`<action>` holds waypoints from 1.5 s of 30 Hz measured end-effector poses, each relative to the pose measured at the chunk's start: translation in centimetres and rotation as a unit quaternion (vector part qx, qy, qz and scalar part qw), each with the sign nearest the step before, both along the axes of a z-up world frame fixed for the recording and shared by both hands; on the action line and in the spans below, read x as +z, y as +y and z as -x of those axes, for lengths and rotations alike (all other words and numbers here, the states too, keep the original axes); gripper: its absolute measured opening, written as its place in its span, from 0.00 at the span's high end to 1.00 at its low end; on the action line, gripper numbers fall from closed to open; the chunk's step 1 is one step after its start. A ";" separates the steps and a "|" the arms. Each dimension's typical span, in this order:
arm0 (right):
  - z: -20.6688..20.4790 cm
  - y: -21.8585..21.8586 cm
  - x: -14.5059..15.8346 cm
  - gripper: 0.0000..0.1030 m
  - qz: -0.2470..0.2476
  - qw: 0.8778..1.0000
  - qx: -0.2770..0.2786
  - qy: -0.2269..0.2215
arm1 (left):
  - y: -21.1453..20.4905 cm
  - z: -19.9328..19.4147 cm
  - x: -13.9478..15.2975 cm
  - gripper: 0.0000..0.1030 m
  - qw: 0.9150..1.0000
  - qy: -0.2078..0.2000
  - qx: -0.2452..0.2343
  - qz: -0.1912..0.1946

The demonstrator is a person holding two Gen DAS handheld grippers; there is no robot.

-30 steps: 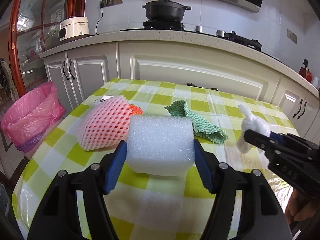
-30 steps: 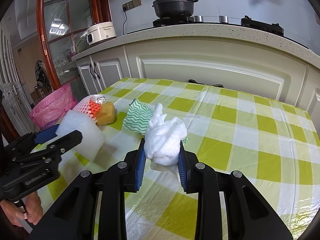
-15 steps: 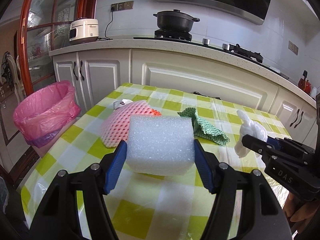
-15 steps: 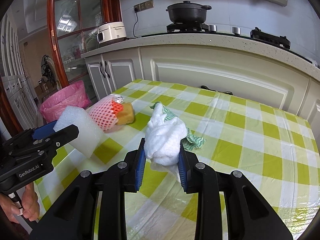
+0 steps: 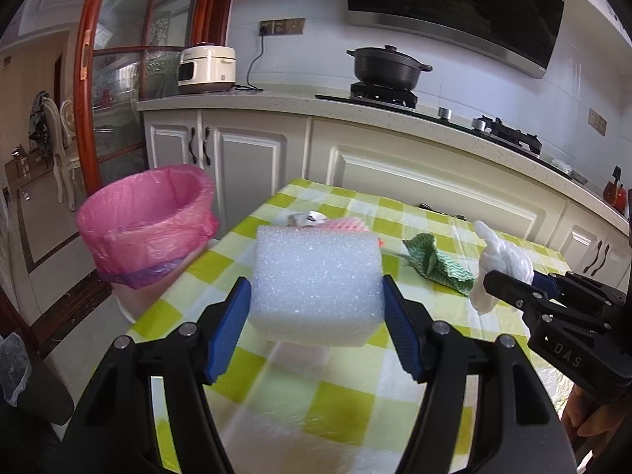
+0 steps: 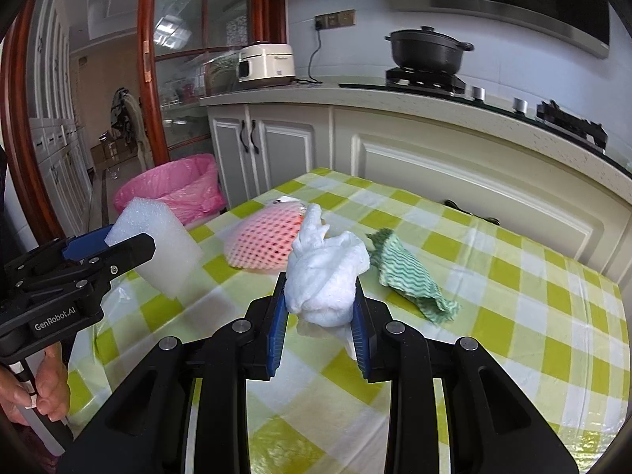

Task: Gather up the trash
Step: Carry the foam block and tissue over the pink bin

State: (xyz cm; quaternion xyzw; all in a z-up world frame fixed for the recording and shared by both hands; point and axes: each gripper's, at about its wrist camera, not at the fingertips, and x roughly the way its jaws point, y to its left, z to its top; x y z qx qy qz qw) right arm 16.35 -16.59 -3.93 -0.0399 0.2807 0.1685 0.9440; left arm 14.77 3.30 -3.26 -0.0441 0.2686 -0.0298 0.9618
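Observation:
My left gripper is shut on a white foam block and holds it above the checked table's left edge; it also shows in the right wrist view. My right gripper is shut on a crumpled white tissue wad, held above the table; the wad also shows in the left wrist view. A bin with a pink bag stands on the floor left of the table. A pink foam fruit net and a green wavy cloth lie on the table.
The green-and-white checked tablecloth covers the table. White kitchen cabinets run close behind it, with a black pot and a rice cooker on the counter. A red-framed glass door stands at left.
Both grippers have risen and swung left with their loads. The pink bin has come closer and more central in both views.

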 end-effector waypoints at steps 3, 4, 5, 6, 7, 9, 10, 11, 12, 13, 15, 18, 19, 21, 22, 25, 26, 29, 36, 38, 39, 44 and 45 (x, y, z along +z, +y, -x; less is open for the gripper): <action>-0.1 1.6 0.4 0.72 0.005 1.000 0.016 -0.002 | 1.7 0.5 0.4 0.38 1.000 -0.001 0.013 0.001; -0.2 2.4 0.6 0.72 0.007 1.000 0.023 -0.003 | 2.3 0.7 0.5 0.38 1.000 -0.001 0.017 0.001; -0.3 2.9 0.7 0.72 0.008 1.000 0.028 -0.005 | 2.9 0.8 0.6 0.38 1.000 -0.001 0.022 0.000; -0.4 3.6 0.8 0.72 0.009 0.999 0.036 -0.004 | 3.3 0.9 0.6 0.38 1.000 -0.002 0.025 0.001; -0.6 4.1 0.8 0.72 0.009 0.999 0.042 -0.003 | 3.8 1.0 0.8 0.38 1.000 -0.003 0.030 0.000; -1.0 5.5 0.9 0.72 0.010 0.998 0.055 -0.003 | 4.6 1.1 0.9 0.38 0.999 -0.004 0.039 -0.002; -1.1 6.1 1.0 0.72 0.011 0.998 0.062 -0.003 | 5.1 1.1 1.0 0.38 0.999 -0.004 0.043 -0.003; -1.3 6.8 1.0 0.72 0.013 0.998 0.069 -0.003 | 5.6 1.2 1.1 0.38 0.999 -0.005 0.049 -0.004; -1.5 7.6 1.1 0.72 0.015 0.997 0.077 -0.005 | 6.0 1.2 1.2 0.38 0.999 -0.006 0.054 -0.005; -1.7 8.2 1.1 0.72 0.017 0.996 0.084 -0.005 | 6.4 1.2 1.2 0.38 0.998 -0.006 0.059 -0.005; -2.3 9.5 1.2 0.72 0.018 0.995 0.097 -0.006 | 7.4 1.0 1.2 0.38 0.998 -0.005 0.070 -0.007; -3.3 11.1 1.3 0.72 0.017 0.994 0.110 -0.004 | 9.1 0.6 1.1 0.38 0.996 -0.001 0.089 -0.008; -3.8 11.7 1.3 0.72 0.017 0.993 0.115 -0.003 | 9.7 0.4 1.1 0.38 0.995 0.001 0.096 -0.010; -4.9 12.6 1.3 0.72 0.016 0.992 0.124 0.000 | 10.8 -0.1 1.0 0.38 0.994 0.004 0.109 -0.012; -5.5 13.1 1.3 0.72 0.014 0.992 0.128 0.004 | 11.3 -0.4 0.9 0.38 0.993 0.007 0.114 -0.011; -7.4 14.5 1.0 0.72 0.012 0.990 0.142 0.014 | 13.1 -1.4 0.8 0.38 0.991 0.012 0.133 -0.007; -8.0 15.1 0.9 0.72 0.012 0.989 0.146 0.017 | 13.8 -1.8 0.8 0.38 0.990 0.014 0.141 -0.007; -9.4 16.6 0.7 0.72 0.011 0.987 0.159 0.025 | 15.6 -2.7 1.0 0.38 0.988 0.016 0.155 -0.007; -12.9 20.3 1.1 0.72 0.001 0.981 0.192 0.036 | 19.9 -5.2 2.9 0.38 0.983 0.000 0.186 0.004; -13.9 21.5 1.3 0.72 0.001 0.979 0.200 0.036 | 21.1 -6.3 3.4 0.38 0.981 -0.001 0.192 0.005; -14.3 22.1 1.4 0.72 0.001 0.978 0.204 0.036 | 21.7 -7.0 3.6 0.38 0.981 -0.001 0.193 0.002; -17.7 25.2 1.8 0.72 -0.005 0.974 0.222 0.045 | 23.7 -10.2 3.8 0.37 0.983 0.002 0.185 -0.003; -18.4 25.7 1.9 0.72 -0.008 0.973 0.225 0.048 | 24.3 -11.0 3.6 0.37 0.983 0.004 0.185 -0.002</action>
